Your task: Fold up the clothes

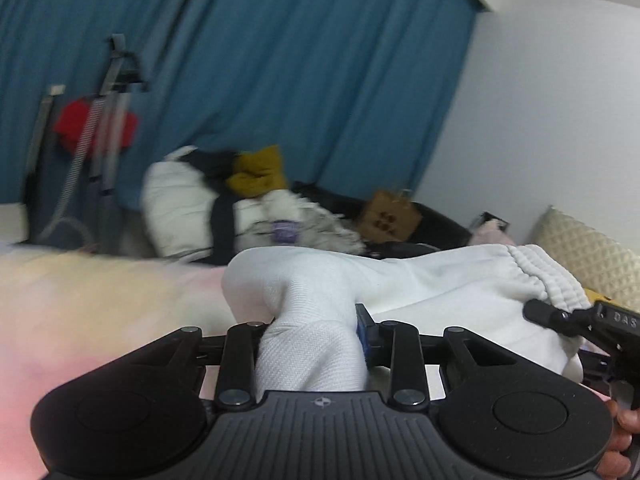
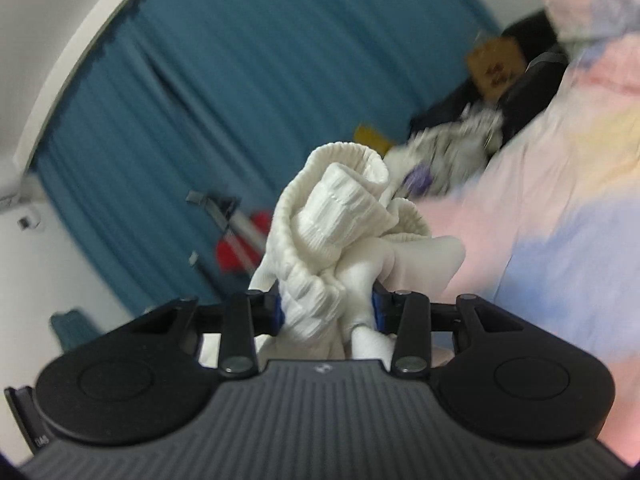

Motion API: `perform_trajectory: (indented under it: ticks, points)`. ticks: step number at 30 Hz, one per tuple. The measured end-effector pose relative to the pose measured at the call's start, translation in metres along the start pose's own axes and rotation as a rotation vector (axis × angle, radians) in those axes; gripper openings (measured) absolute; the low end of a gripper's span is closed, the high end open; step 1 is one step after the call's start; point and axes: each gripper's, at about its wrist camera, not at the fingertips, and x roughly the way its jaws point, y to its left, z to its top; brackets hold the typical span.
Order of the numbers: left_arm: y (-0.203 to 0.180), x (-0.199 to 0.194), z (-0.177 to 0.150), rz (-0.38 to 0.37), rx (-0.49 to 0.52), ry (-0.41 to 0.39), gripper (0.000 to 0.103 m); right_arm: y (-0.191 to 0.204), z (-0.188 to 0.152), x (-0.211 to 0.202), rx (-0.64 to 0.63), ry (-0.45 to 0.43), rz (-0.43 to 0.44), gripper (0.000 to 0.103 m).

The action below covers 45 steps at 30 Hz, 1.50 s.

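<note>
Both blurred views show the white garment [image 1: 420,280] bunched inside left claw [image 1: 316,336] and right claw [image 2: 328,312], each clamped on it, trailing toward 12 o'clock over the bed [image 1: 100,288].

Your left wrist camera sits low behind the left gripper [image 1: 316,332], close on bunched white cloth [image 1: 400,276], facing across the bed [image 1: 100,292] toward the blue curtain [image 1: 280,80]; your right wrist camera is rolled steeply, equally close; both share curtain, clothes pile [image 2: 452,148], brown bag [image 2: 496,66].
</note>
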Motion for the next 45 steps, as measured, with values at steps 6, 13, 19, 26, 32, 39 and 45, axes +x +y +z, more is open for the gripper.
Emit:
perform_trajectory:
  ticks: [6,13,19,26,32,39,45]
  points:
    - [-0.05,0.137,0.017,-0.098,0.057,0.05,0.033,-0.074,0.038,0.03,-0.018,-0.098,-0.142,0.041]
    - [-0.031,0.252,-0.06,-0.138,0.071,0.223,0.043,-0.183,-0.012,0.077,0.04,0.017,-0.338,0.043]
    - [-0.007,0.256,-0.074,-0.118,0.088,0.271,0.056,-0.217,-0.054,0.079,0.114,0.057,-0.36,0.059]
    - [-0.027,0.176,-0.041,-0.08,0.161,0.242,0.07,-0.168,-0.026,0.047,0.02,0.102,-0.537,0.077]
    - [-0.062,0.077,-0.012,-0.089,0.237,0.165,0.082,-0.096,-0.009,-0.002,-0.131,0.052,-0.543,0.077]
    - [-0.084,-0.036,-0.004,-0.084,0.289,0.112,0.096,-0.023,-0.006,-0.062,-0.202,0.0,-0.472,0.077]
    - [-0.083,-0.116,-0.013,-0.06,0.279,0.056,0.103,0.033,-0.025,-0.099,-0.306,-0.028,-0.419,0.09]
